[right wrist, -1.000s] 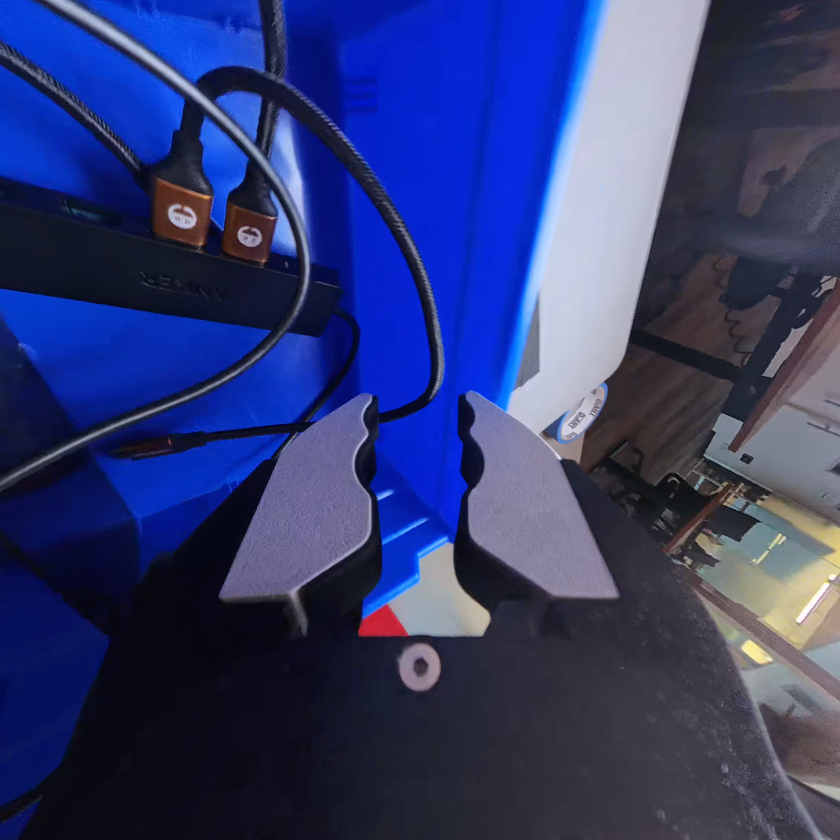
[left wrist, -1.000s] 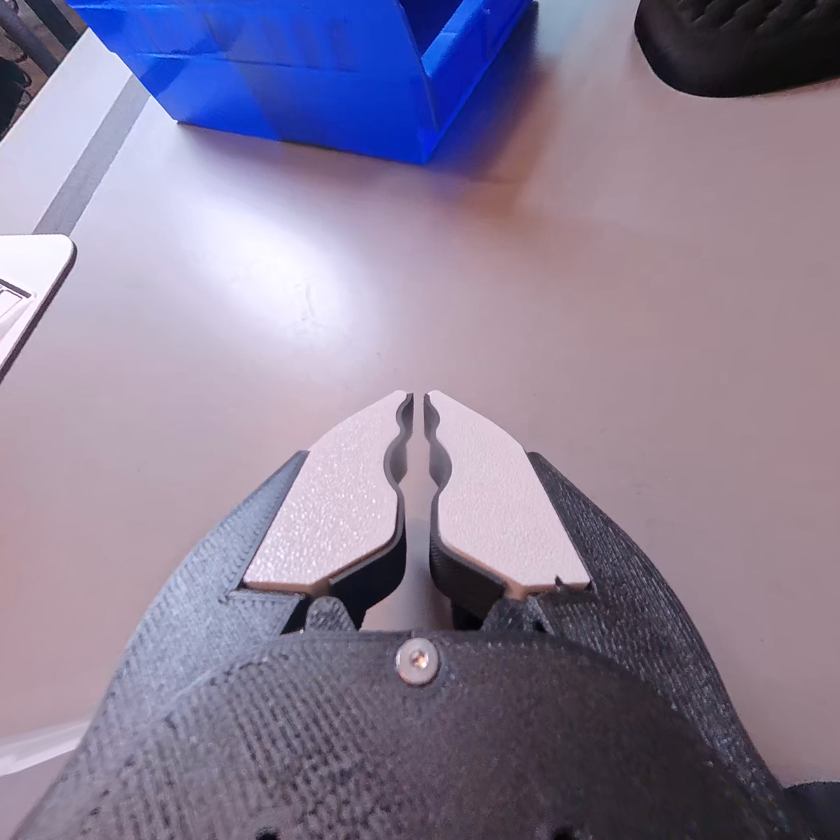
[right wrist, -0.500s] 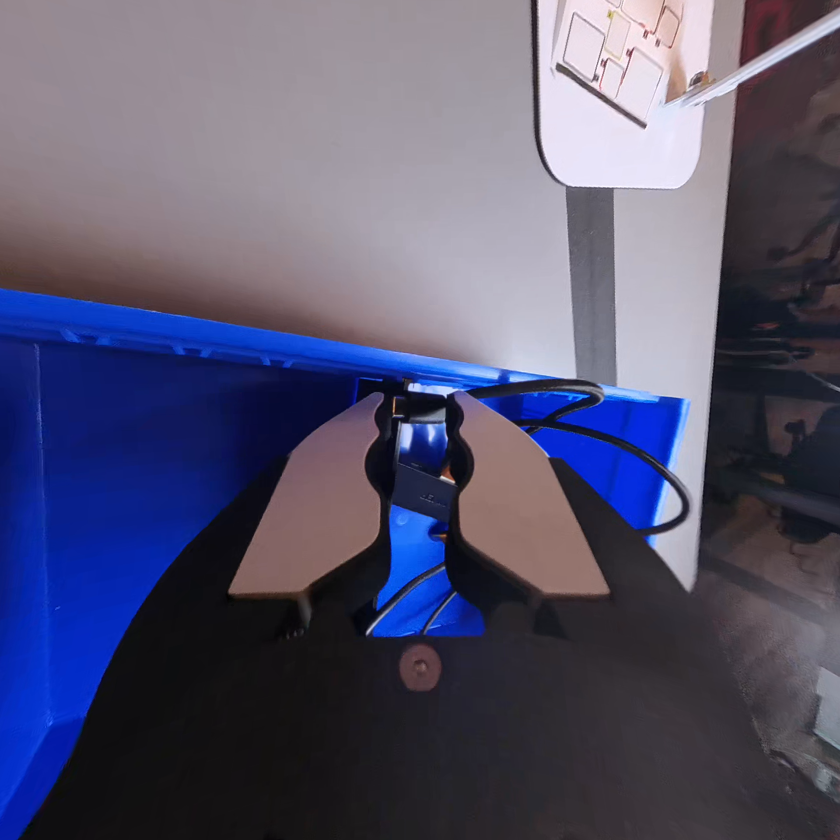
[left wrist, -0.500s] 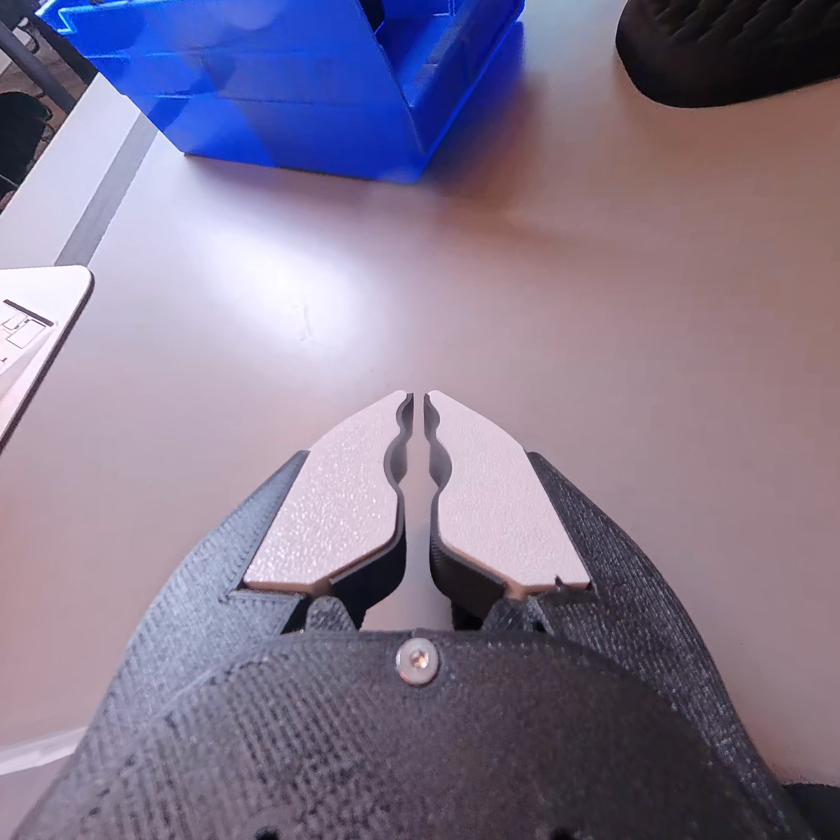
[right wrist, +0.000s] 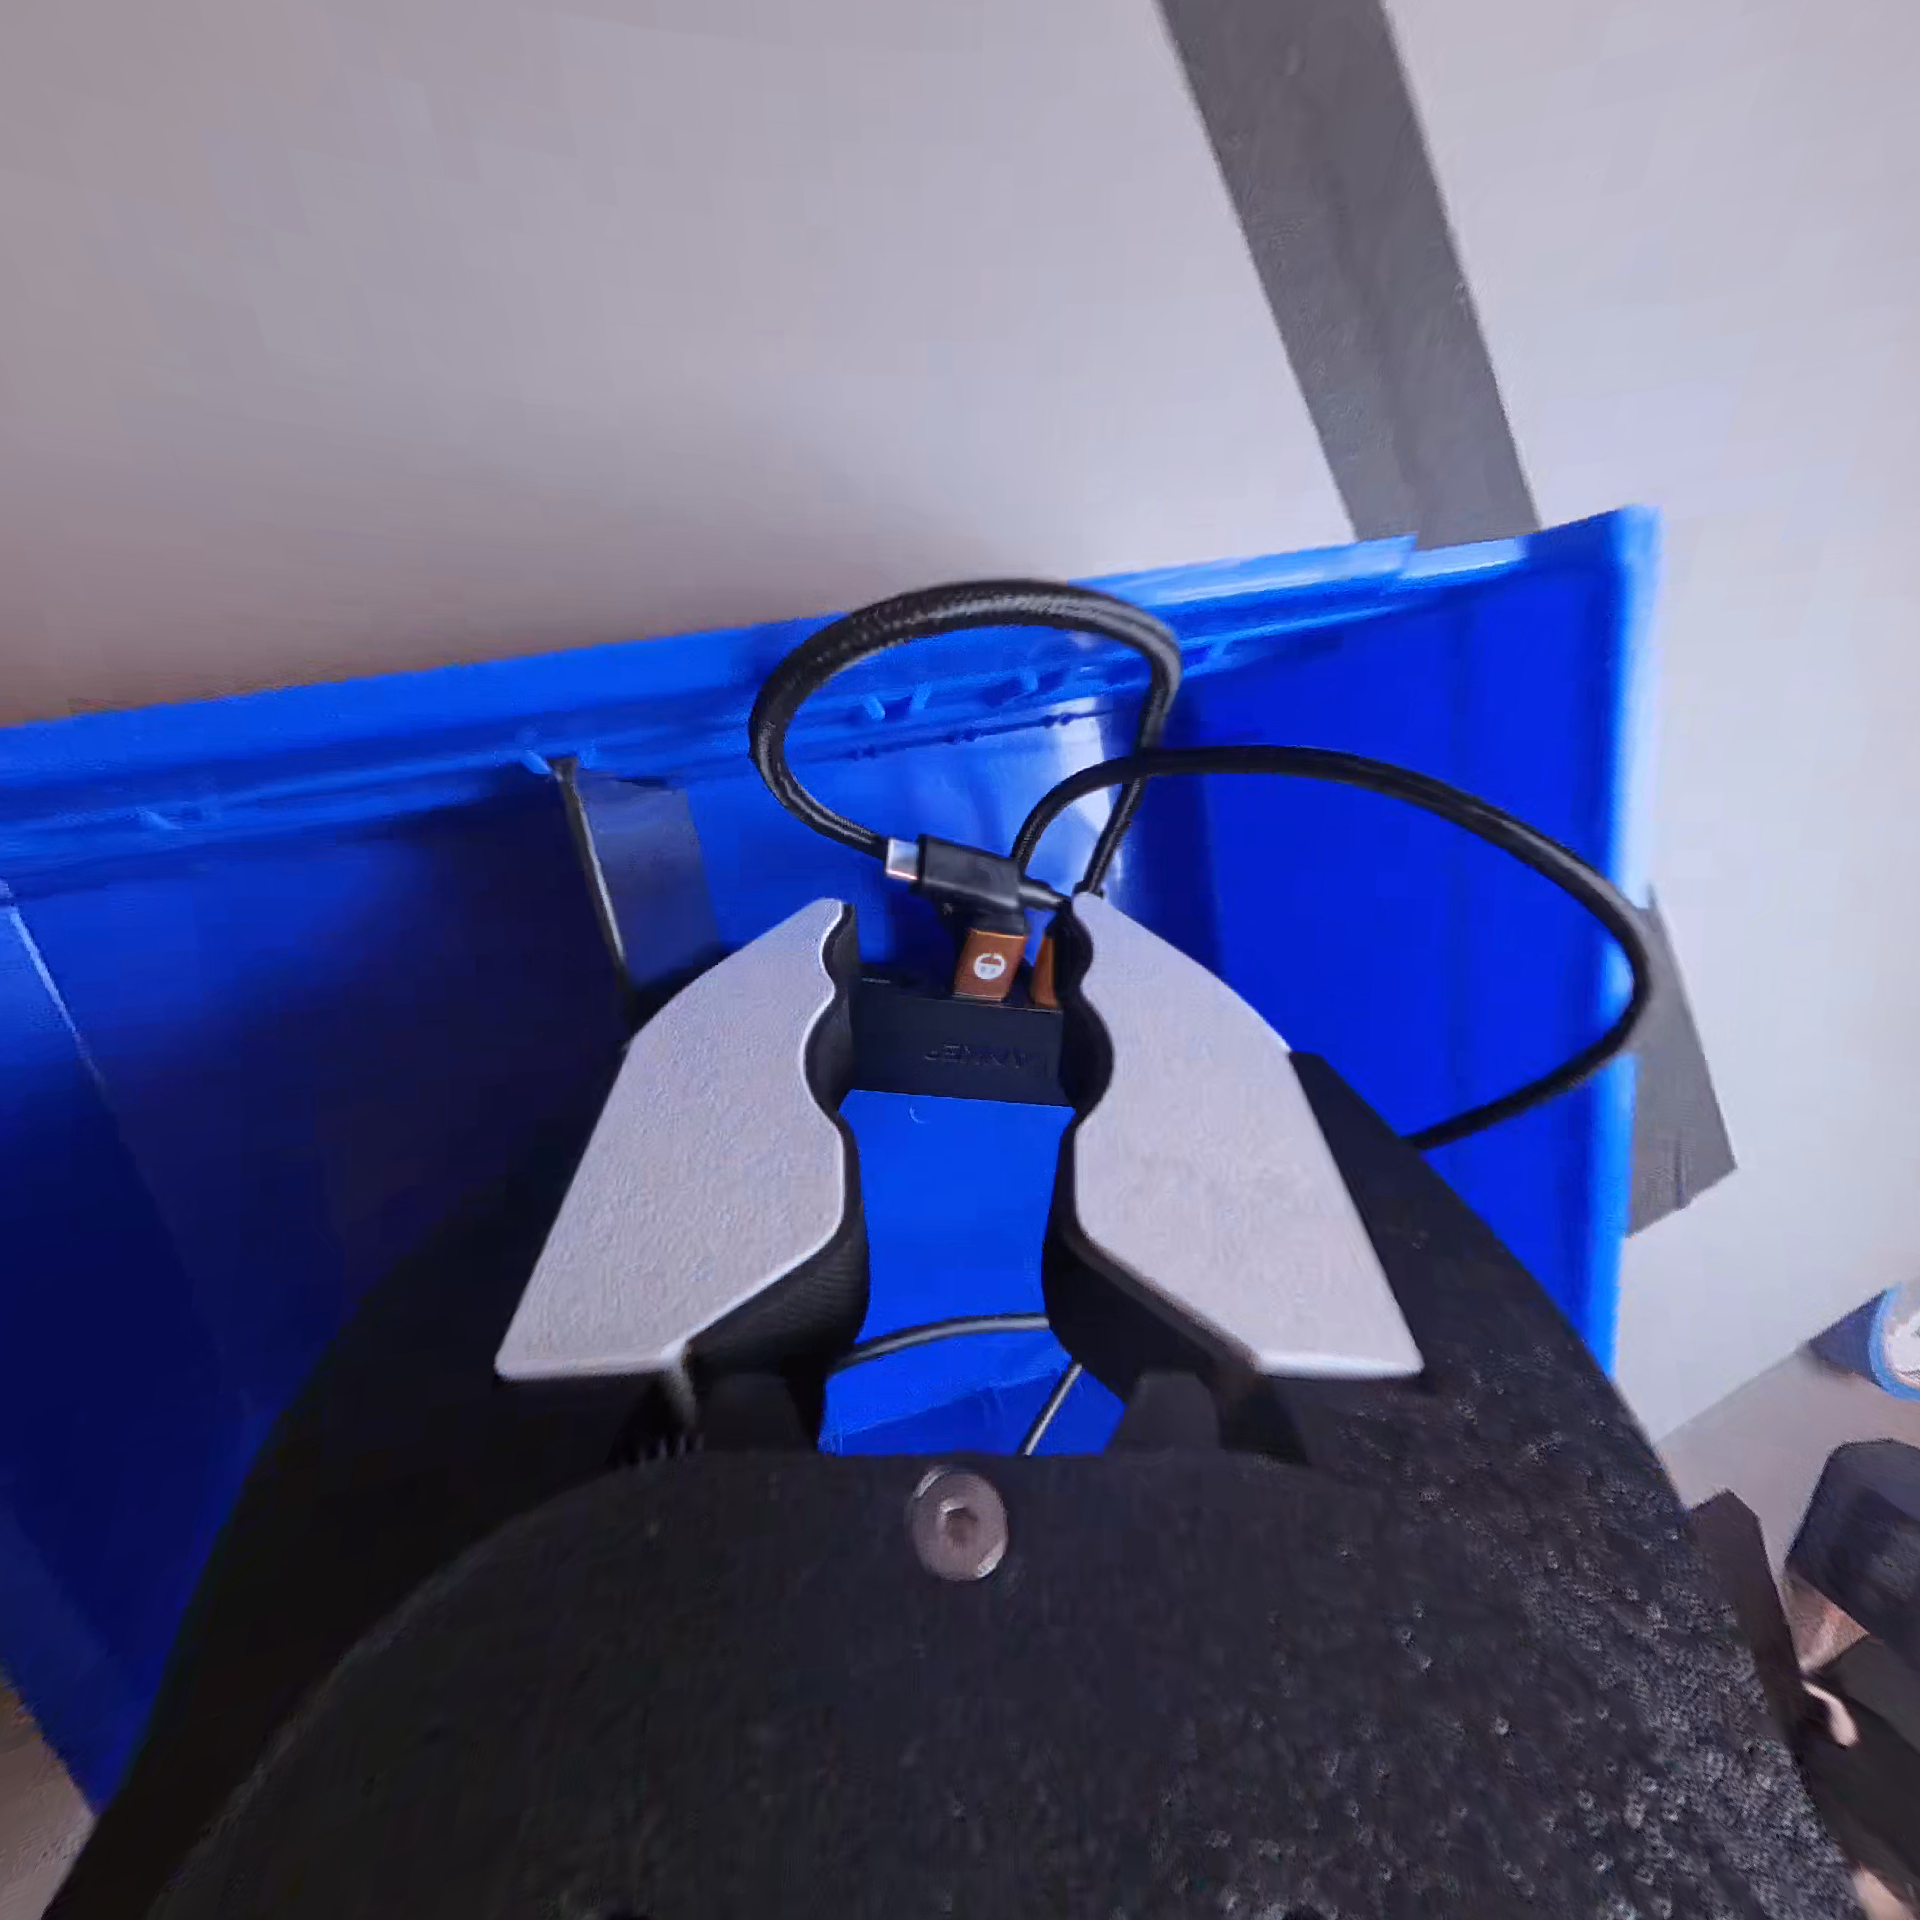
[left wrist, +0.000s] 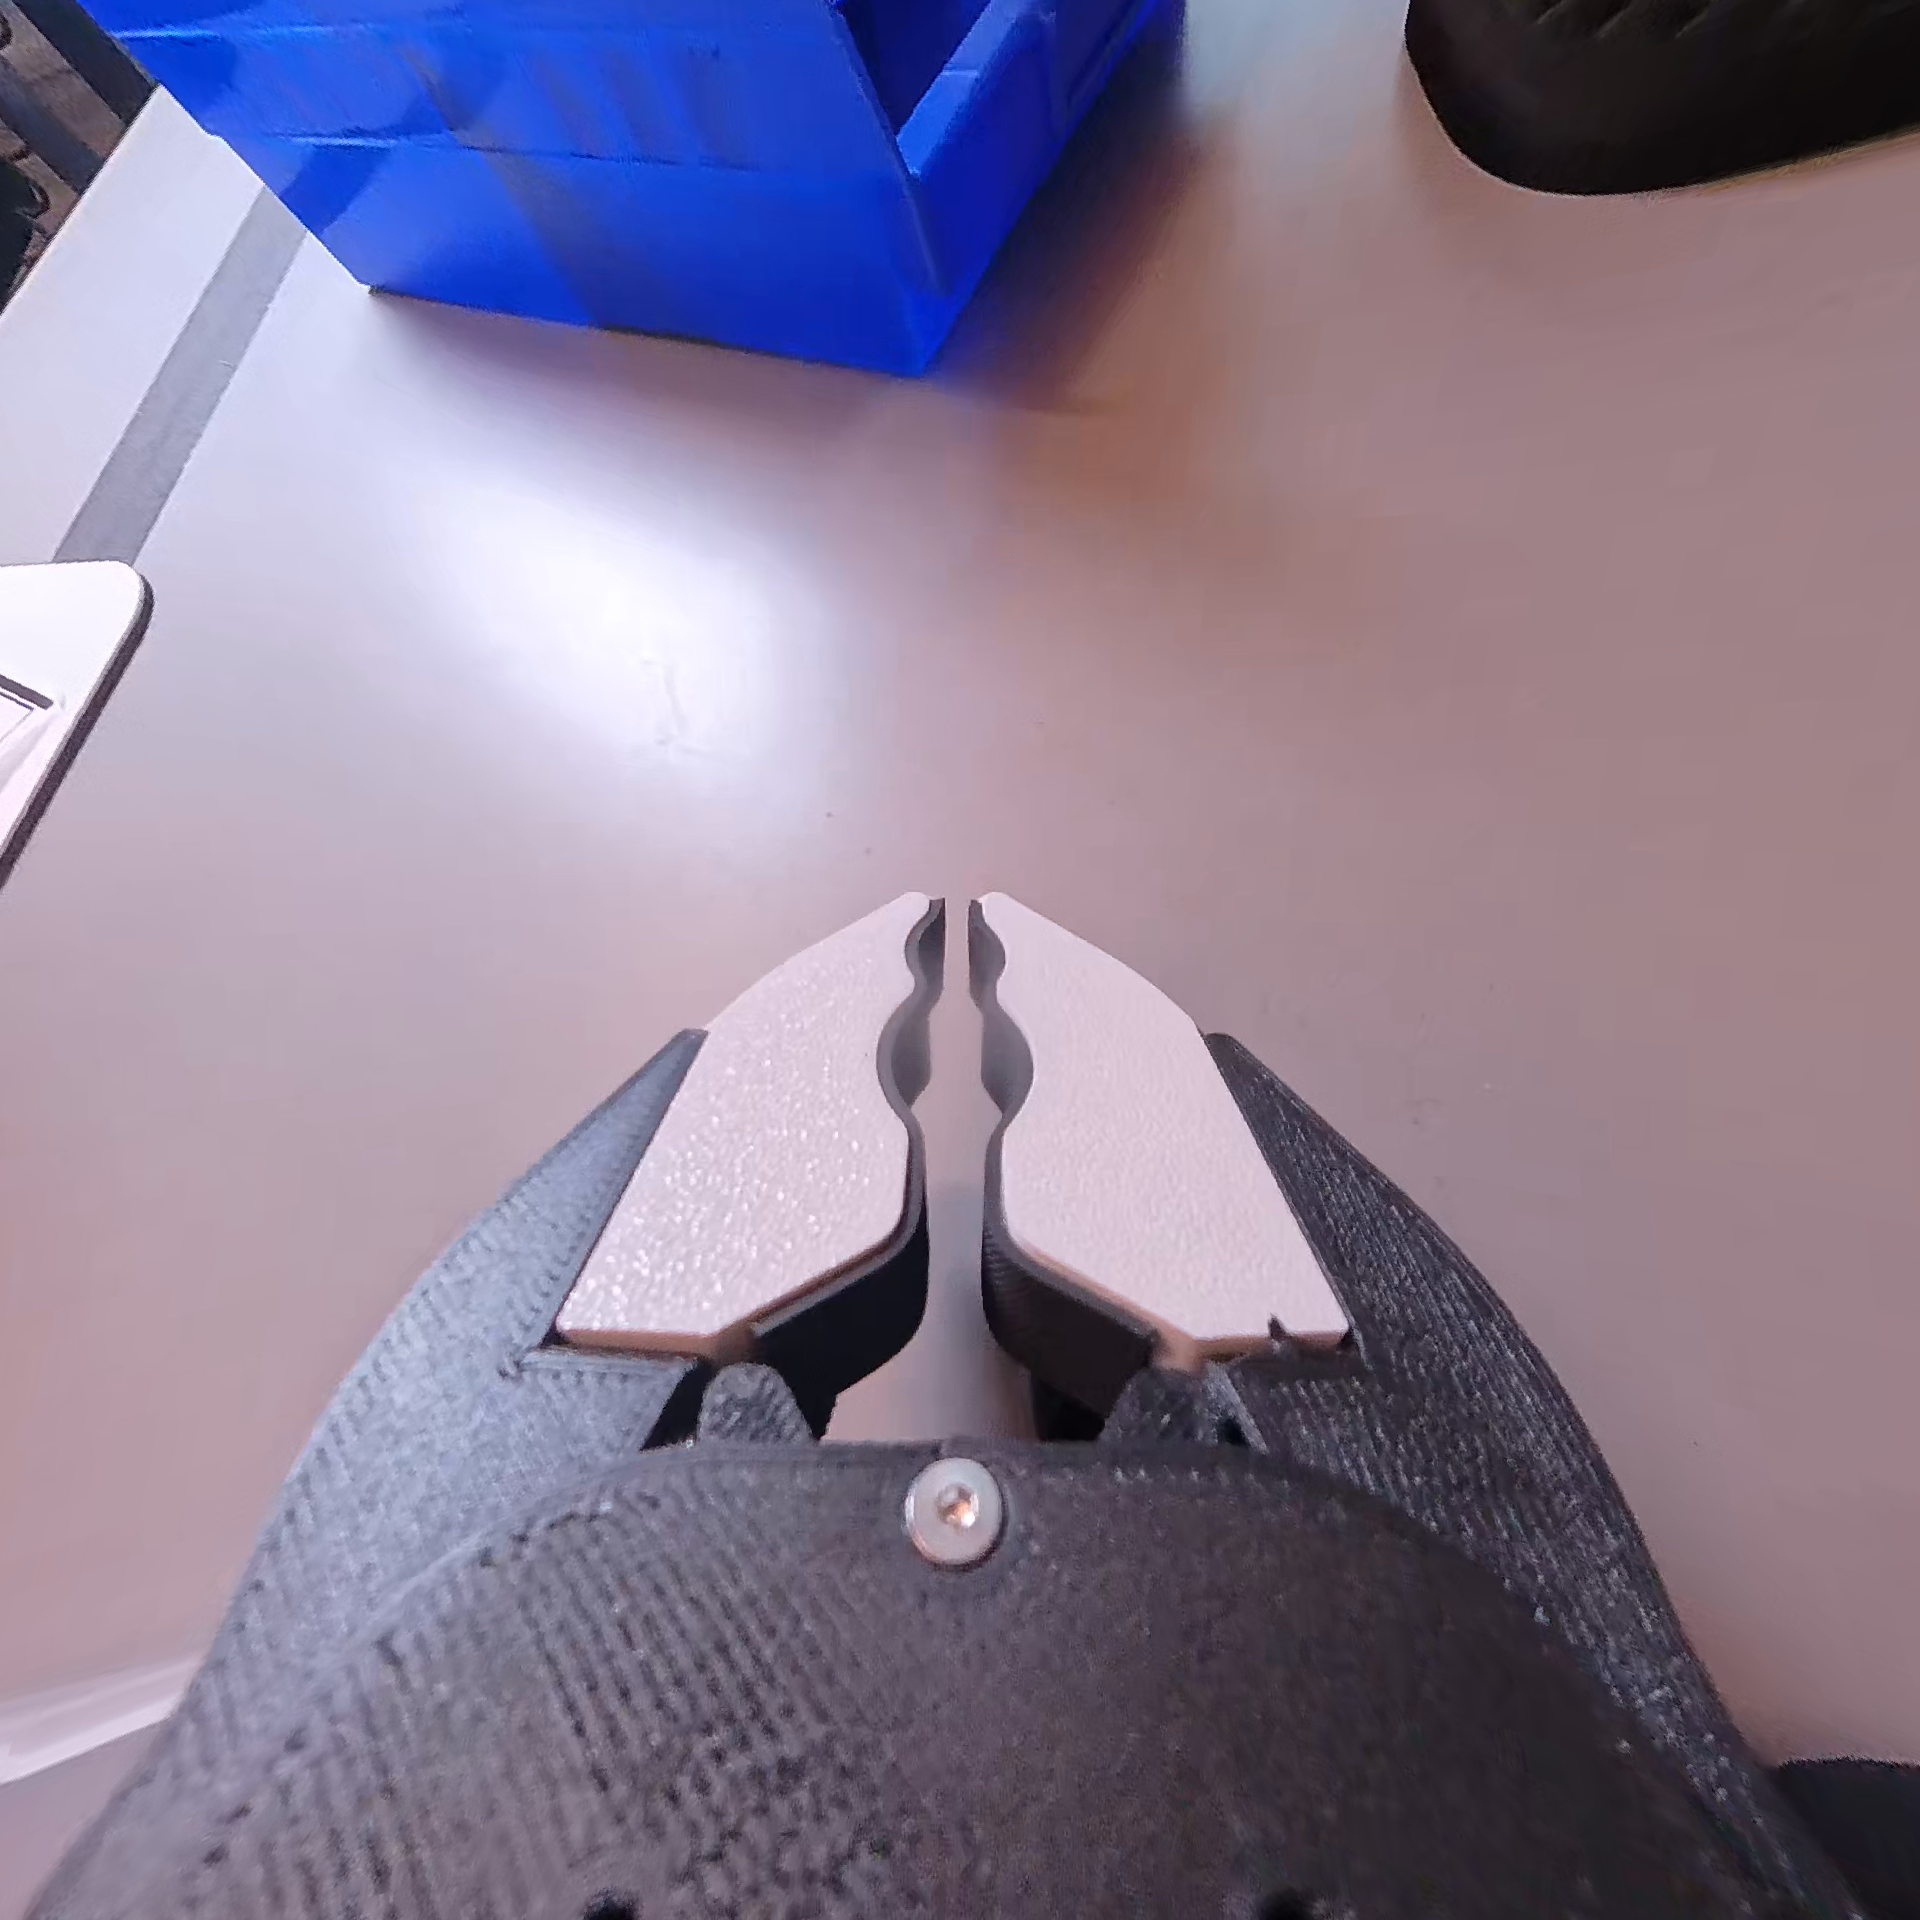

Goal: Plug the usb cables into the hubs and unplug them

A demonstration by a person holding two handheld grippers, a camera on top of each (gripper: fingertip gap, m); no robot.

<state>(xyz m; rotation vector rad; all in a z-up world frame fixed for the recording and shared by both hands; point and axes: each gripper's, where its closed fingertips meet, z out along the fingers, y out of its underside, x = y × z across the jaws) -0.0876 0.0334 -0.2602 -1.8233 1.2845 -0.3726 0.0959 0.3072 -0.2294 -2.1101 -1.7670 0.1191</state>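
Pinching the black hub (right wrist: 956, 1049) between its grey fingers (right wrist: 717, 1132), the right gripper (right wrist: 956, 935) holds it inside the blue bin (right wrist: 312, 987), with the bin's far wall just behind. Two orange plugs (right wrist: 987, 961) sit side by side in the far edge of the hub, their tops level with the fingertips. A black USB-C plug (right wrist: 951, 862) lies loose across them, its metal tip pointing left. From it a braided cable (right wrist: 935, 613) loops up over the bin rim and comes back down to the right of the plugs. A thinner smooth cable (right wrist: 1558, 883) arcs out to the right and curves back behind the right finger. Beyond the bin lies a pale table (right wrist: 623, 312) crossed by a dark grey strip (right wrist: 1351, 260).

The left gripper (left wrist: 956, 914) is pressed nearly together with nothing between its pads, only a thin slit showing at the tips. It hangs over bare table, well apart from the bin (left wrist: 644, 187), which stands at the far left. A white card (left wrist: 52, 686) shows at the left edge, and a black textured object (left wrist: 1662, 83) sits at the far right.
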